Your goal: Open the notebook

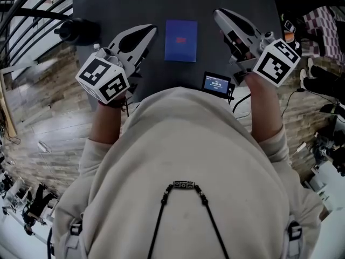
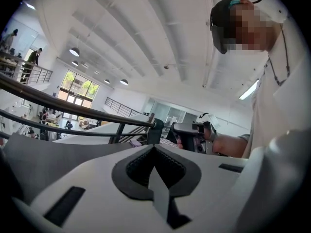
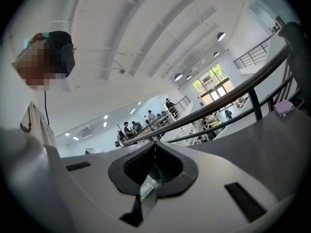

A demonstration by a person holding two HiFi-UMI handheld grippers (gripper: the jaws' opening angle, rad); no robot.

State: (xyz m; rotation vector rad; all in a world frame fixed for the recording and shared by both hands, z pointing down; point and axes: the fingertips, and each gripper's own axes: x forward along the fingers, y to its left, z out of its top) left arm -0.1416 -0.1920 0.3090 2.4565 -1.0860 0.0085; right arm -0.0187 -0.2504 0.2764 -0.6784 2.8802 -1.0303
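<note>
A closed blue notebook [image 1: 181,40] lies flat in the middle of the dark table [image 1: 167,1]. My left gripper [image 1: 152,30] hovers just left of the notebook, its jaws closed together with nothing between them. My right gripper [image 1: 217,12] hangs to the notebook's right, also shut and empty. Neither touches the cover. In the left gripper view the jaws [image 2: 154,147] meet at the tip, and the other gripper [image 2: 192,136] shows across from it in a hand. The right gripper view shows its jaws [image 3: 155,144] closed. Neither gripper view shows the notebook.
A small black device with a lit screen [image 1: 216,83] stands at the table's near edge, just right of centre. A black round object [image 1: 78,30] sits at the table's left edge. Dark railings [image 1: 32,12] run along the left, and wooden floor surrounds the table.
</note>
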